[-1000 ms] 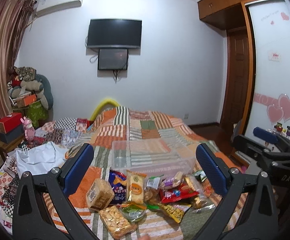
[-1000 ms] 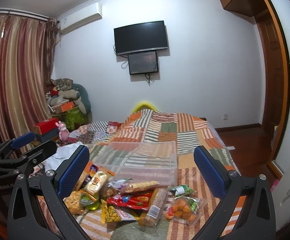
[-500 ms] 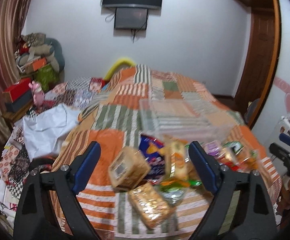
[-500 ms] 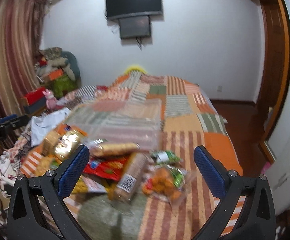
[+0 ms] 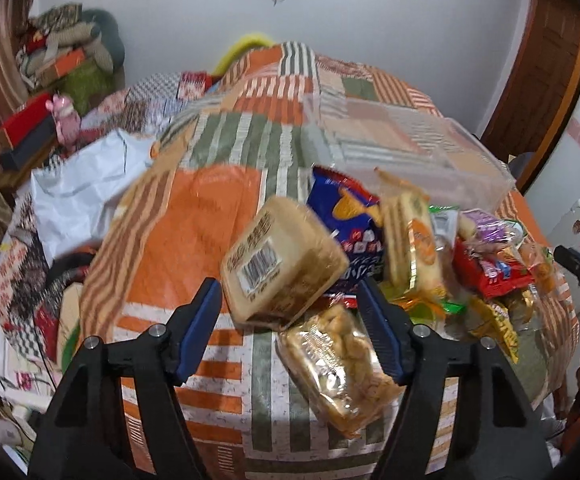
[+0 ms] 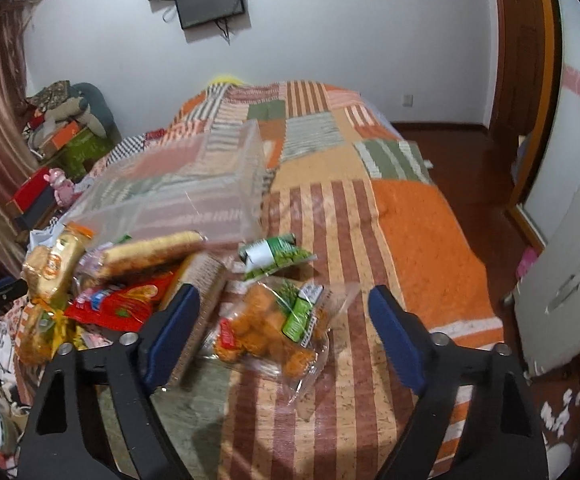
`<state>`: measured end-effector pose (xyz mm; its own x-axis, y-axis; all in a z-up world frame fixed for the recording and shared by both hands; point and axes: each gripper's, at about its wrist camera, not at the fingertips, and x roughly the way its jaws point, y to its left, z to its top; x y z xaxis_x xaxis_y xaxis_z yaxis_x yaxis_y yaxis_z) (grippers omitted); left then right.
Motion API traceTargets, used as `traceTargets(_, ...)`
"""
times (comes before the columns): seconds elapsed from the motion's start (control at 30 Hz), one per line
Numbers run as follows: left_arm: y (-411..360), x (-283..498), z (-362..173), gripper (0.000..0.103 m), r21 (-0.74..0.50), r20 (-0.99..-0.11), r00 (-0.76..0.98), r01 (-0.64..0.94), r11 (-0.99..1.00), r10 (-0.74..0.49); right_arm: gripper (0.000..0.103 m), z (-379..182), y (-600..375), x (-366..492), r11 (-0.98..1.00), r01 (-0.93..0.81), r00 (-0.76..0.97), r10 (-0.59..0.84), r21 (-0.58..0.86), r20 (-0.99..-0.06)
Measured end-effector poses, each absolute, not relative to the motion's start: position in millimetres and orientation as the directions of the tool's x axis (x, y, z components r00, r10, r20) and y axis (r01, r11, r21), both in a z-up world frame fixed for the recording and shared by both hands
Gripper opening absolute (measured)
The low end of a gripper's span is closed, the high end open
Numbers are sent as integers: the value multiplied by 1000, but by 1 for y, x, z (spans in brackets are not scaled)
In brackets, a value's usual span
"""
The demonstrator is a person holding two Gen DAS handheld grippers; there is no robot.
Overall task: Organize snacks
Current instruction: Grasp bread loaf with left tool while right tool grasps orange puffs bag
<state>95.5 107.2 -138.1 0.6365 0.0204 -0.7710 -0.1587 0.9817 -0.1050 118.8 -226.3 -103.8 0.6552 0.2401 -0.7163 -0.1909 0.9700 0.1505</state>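
Note:
A pile of snack packs lies on the patchwork bedspread (image 5: 193,220) in front of a clear plastic bin (image 5: 410,148). My left gripper (image 5: 290,316) hovers over a tan bread pack with a barcode (image 5: 277,264) and a bag of crackers (image 5: 342,364). Its jaws are closing, and the pads do not touch either pack. My right gripper (image 6: 285,324) frames a clear bag of orange puffs (image 6: 273,328) with a green label. Those jaws are closing too, still apart from the bag. The bin (image 6: 181,188) lies beyond it.
More packs crowd the pile: a blue bag (image 5: 350,220), a red bag (image 6: 125,304), a green pack (image 6: 277,256) and a long biscuit sleeve (image 6: 149,248). A white bag (image 5: 85,184) lies left on the bed. A white cabinet (image 6: 562,280) stands right.
Both grippers have dropped toward the bed and tilted downward, so the snack pile fills more of each view. The jaws of both stand narrower than before.

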Motion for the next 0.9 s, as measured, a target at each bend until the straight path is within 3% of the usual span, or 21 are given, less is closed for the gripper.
traceTargets(0.7,106,136,-164,74,-23,-786,612,-159,987,80,78,-128,-224,135,954,-199,549,298,224,-781)
traceTargets(0.9,116,140,-165,74,-81,-783,621,-163,983,39,78,-133,-222,138,943,-212,521,330,255,-787)
